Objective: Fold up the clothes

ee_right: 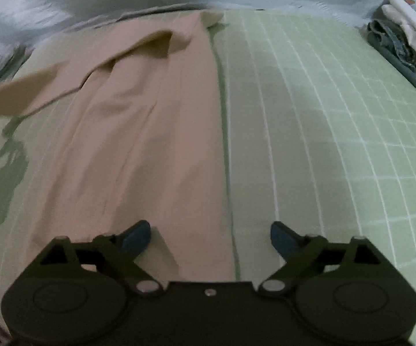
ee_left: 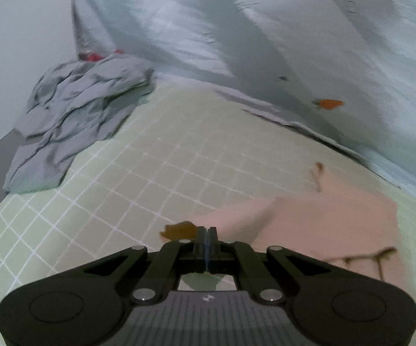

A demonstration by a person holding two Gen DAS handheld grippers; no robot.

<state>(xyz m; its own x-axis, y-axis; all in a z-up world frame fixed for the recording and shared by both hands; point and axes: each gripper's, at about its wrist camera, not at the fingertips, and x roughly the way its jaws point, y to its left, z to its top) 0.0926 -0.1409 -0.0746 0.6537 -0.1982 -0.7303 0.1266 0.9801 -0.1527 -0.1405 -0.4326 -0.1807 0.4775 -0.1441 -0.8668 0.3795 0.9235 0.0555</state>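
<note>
Meanwhile, left tongs point(ee_left: 207, 235) pinching pink garment point(ee_right: 150, 132), right tongs point(ee_right: 210, 238) spread wide above it.

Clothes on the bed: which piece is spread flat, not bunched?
The pink garment, laid long and flat on the green grid sheet. The grey garment and the denim-and-white pile are crumpled heaps.

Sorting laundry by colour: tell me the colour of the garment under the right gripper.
Pinkish beige garment, plain, clearest in the right wrist view, below the right gripper.
</note>
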